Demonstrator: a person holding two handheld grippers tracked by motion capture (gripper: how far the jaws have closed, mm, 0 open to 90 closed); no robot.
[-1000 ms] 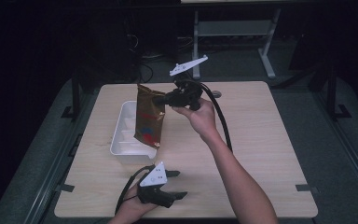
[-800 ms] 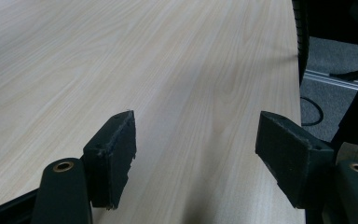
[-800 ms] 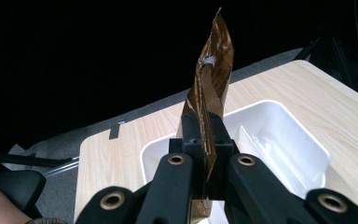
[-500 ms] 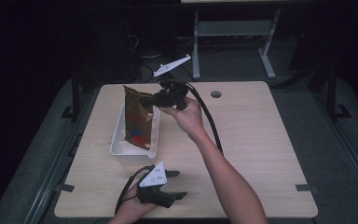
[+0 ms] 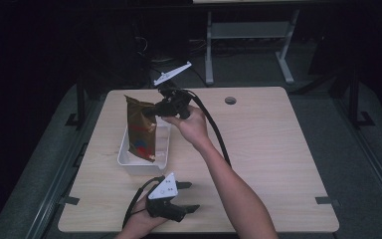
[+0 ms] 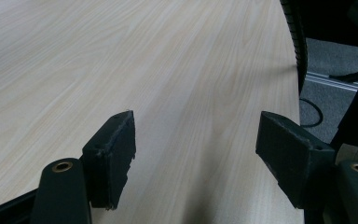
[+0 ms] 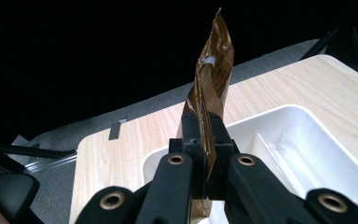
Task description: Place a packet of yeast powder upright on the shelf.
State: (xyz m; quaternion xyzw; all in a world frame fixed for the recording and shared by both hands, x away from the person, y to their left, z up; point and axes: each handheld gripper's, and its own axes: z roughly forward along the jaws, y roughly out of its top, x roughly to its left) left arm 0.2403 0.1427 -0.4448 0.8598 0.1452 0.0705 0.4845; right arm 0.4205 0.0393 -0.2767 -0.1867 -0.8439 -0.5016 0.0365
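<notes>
The table [image 5: 278,164] is a pale wood-grain top with rounded corners, taking up the middle of the high view, with a round cable hole [image 5: 230,100] near its far edge, right of centre. Small dark brackets show at its near left and near right edges. Around it the floor [image 5: 373,189] is grey carpet, and beyond the far edge the room falls into near darkness; a light metal frame [image 5: 248,35] stands at the top centre of the frame.

Left of centre on the table sits a white tray [image 5: 129,162]. Above it the right gripper [image 5: 149,110] holds a brown snack bag [image 5: 140,129] upright, its jaws pinched on the bag's top right edge, the bag's bottom down inside the tray. In the right gripper view the bag's crimped seam [image 7: 209,88] runs up from between the pressed jaws, with the tray's white rim [image 7: 261,119] behind.

At the lower centre of the high view the left gripper [image 5: 185,197] rests low over the near edge of the table, its jaws spread wide with nothing between them. The left gripper view shows bare wood grain between the two pads [image 6: 112,156].
</notes>
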